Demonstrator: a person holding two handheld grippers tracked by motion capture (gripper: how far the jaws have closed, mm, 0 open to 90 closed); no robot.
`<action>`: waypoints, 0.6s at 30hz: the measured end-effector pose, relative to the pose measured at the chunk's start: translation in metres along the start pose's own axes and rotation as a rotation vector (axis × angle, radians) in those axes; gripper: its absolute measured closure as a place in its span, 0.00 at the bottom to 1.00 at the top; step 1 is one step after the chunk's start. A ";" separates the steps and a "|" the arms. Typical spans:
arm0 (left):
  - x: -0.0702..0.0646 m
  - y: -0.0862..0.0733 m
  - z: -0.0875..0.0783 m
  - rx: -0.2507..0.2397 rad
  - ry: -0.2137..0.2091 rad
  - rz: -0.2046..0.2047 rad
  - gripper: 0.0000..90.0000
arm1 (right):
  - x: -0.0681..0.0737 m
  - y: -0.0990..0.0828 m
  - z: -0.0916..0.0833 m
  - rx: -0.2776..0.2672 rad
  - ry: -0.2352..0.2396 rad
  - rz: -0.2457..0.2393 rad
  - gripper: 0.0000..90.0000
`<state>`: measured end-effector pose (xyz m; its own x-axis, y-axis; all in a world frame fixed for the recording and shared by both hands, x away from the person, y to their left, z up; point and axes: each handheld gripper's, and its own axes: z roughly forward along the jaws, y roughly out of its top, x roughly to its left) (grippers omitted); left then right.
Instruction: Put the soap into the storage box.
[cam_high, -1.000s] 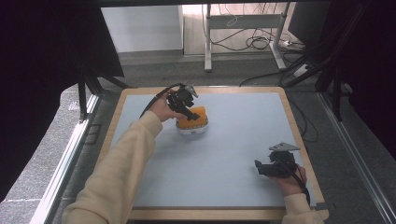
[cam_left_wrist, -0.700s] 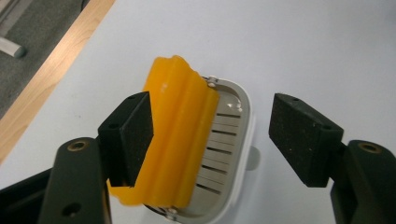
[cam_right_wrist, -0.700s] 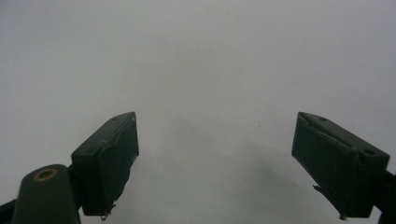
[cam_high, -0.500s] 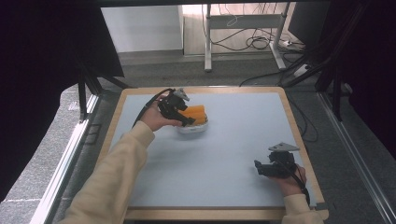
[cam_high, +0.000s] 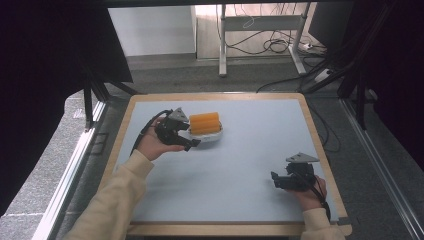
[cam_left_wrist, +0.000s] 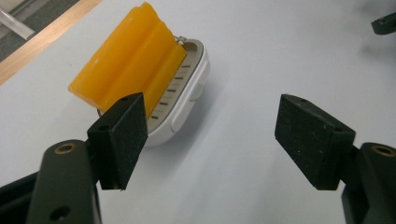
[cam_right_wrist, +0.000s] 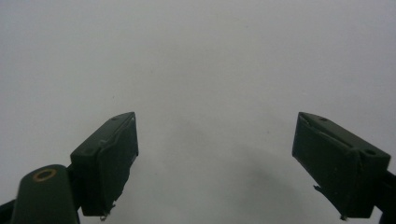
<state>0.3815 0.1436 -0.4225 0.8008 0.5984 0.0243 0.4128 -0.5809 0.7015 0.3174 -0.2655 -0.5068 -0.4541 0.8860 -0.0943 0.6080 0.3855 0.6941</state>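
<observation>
On the far left part of the pale blue table (cam_high: 250, 165), a white dish (cam_high: 212, 135) carries an orange ridged block (cam_high: 204, 123). In the left gripper view the block (cam_left_wrist: 126, 60) leans tilted out of the dish (cam_left_wrist: 184, 100), its upper edge raised past the rim toward the table's wooden edge (cam_left_wrist: 42, 44), while its lower side rests inside against a row of short dark slots.

The left gripper (cam_high: 192, 144) sits just left of and slightly nearer than the dish, held in the person's left hand (cam_high: 152, 145), with a cream sleeve (cam_high: 107, 200) running back to the near edge. Its jaws have just been opening and now stand wide apart with nothing between them. In its own view the gripper (cam_left_wrist: 210, 135) frames bare table, and the left-hand pad (cam_left_wrist: 121, 137) overlaps the near end of the dish and block in the picture; whether it touches them I cannot tell from this angle, though the high view shows a slight gap.

The right gripper (cam_high: 276, 180) rests low at the near right of the table, well apart from the dish, in the person's right hand (cam_high: 310, 192), pointing left. In its own view the gripper (cam_right_wrist: 215, 158) has its jaws spread wide over empty pale table surface, gripping nothing
</observation>
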 end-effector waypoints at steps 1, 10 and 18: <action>-0.002 -0.003 -0.001 -0.013 0.001 -0.015 0.28 | 0.000 0.000 0.000 0.000 0.001 0.000 0.16; -0.022 -0.037 -0.003 -0.013 0.042 -0.046 0.29 | -0.001 -0.001 0.000 -0.001 0.004 -0.004 0.16; -0.041 -0.072 0.000 -0.005 0.059 -0.080 0.28 | 0.000 0.000 -0.001 -0.008 0.005 -0.007 0.16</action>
<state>0.3192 0.1608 -0.4736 0.7383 0.6745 0.0094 0.4727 -0.5272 0.7062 0.3169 -0.2660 -0.5061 -0.4610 0.8822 -0.0956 0.5999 0.3892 0.6991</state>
